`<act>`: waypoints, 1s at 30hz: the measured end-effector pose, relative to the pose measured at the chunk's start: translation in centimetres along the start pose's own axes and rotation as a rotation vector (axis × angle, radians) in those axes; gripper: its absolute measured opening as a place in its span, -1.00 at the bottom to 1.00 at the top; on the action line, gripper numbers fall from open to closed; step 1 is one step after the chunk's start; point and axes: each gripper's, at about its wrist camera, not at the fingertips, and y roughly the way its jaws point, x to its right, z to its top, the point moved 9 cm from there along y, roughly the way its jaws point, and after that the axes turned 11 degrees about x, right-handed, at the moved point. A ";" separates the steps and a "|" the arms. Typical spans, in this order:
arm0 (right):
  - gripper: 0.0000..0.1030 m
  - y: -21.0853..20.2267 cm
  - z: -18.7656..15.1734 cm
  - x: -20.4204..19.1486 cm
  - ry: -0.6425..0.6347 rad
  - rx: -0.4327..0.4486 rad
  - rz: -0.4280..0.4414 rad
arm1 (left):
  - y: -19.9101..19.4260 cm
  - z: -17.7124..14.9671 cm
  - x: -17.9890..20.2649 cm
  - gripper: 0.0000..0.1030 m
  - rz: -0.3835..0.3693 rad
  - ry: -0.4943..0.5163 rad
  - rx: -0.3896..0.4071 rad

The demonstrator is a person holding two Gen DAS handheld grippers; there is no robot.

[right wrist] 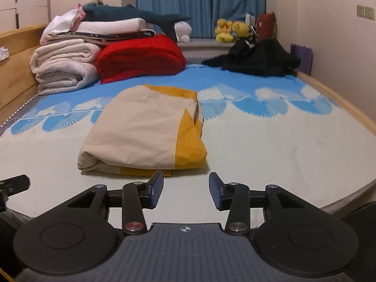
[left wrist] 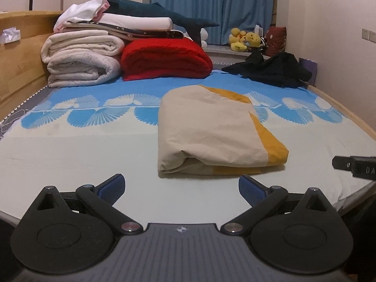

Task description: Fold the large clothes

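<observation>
A folded beige and yellow garment (left wrist: 211,131) (right wrist: 138,129) lies on the blue and white bed sheet (left wrist: 70,155) (right wrist: 270,141). It sits just beyond both grippers, and neither touches it. My left gripper (left wrist: 181,183) is wide open over bare sheet in front of the garment's near fold, with nothing between its blue pads. My right gripper (right wrist: 186,183) is partly open and also empty, near the garment's yellow corner. Part of the right gripper (left wrist: 354,165) shows at the right edge of the left wrist view.
A crumpled black pile of clothes (left wrist: 270,70) (right wrist: 253,58) lies at the far right of the bed. Folded white blankets (left wrist: 82,58), a red blanket (left wrist: 164,61) and a shark plush (left wrist: 152,11) are stacked at the far left by the wooden frame (left wrist: 18,65). Yellow plush toys (left wrist: 244,38) sit below the curtain.
</observation>
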 end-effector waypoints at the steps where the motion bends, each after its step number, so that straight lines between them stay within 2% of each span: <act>1: -0.14 0.2 -0.1 -0.2 0.000 -0.002 0.001 | 0.2 0.0 0.2 0.99 -0.005 0.003 0.004; 8: -0.13 0.4 -0.2 -1.6 -0.040 0.005 0.015 | -0.2 0.4 0.8 0.99 -0.037 0.012 0.042; 11: 0.03 0.2 -0.2 -1.9 -0.072 0.024 0.008 | -0.5 0.8 0.5 0.99 -0.028 0.010 0.076; 14: 0.43 0.1 0.0 -1.9 -0.090 0.039 -0.005 | -0.5 0.9 0.1 0.99 -0.015 0.002 0.079; 16: 0.87 0.2 0.0 -1.9 -0.101 0.043 -0.012 | -0.4 0.9 -0.1 0.99 -0.010 -0.005 0.074; 18: 0.98 0.2 -0.1 -2.0 -0.110 0.044 -0.012 | -0.3 0.8 -0.1 0.99 -0.003 -0.002 0.074; 30: 0.98 0.5 -0.4 -1.7 -0.097 0.024 -0.015 | -0.4 0.6 0.1 0.99 0.003 0.018 0.079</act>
